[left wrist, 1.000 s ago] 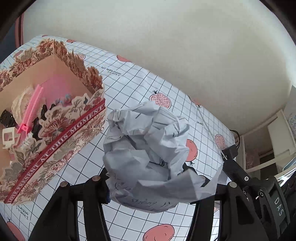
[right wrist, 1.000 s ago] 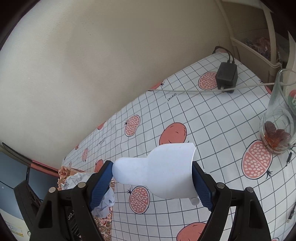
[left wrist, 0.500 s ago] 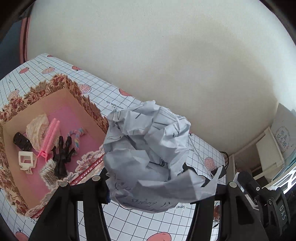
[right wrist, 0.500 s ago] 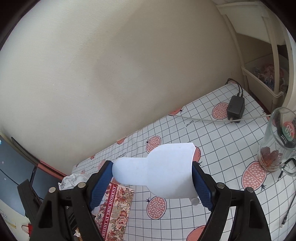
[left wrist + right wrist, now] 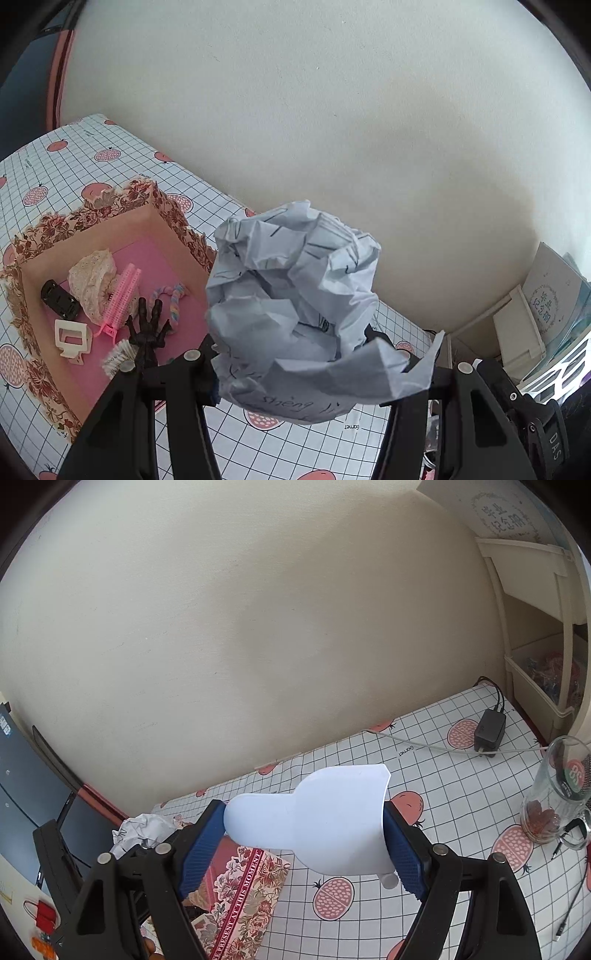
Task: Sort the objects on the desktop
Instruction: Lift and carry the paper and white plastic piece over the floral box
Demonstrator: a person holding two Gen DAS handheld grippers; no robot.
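Left gripper (image 5: 295, 373) fingers clamp a crumpled pale-blue paper ball (image 5: 295, 295); right gripper (image 5: 306, 838) fingers grasp a white curved plastic piece (image 5: 317, 823). Both are aloft; the floral cardboard box (image 5: 122, 206) lies lower-left, nearer the left.

Your left gripper (image 5: 306, 362), black-framed, is clamped on a crumpled ball of pale blue paper (image 5: 295, 306) and tilts downward above the table. Your right gripper (image 5: 304, 834), with ribbed blue pads (image 5: 201, 845), pinches a curved white plastic piece (image 5: 317, 819) across its width.
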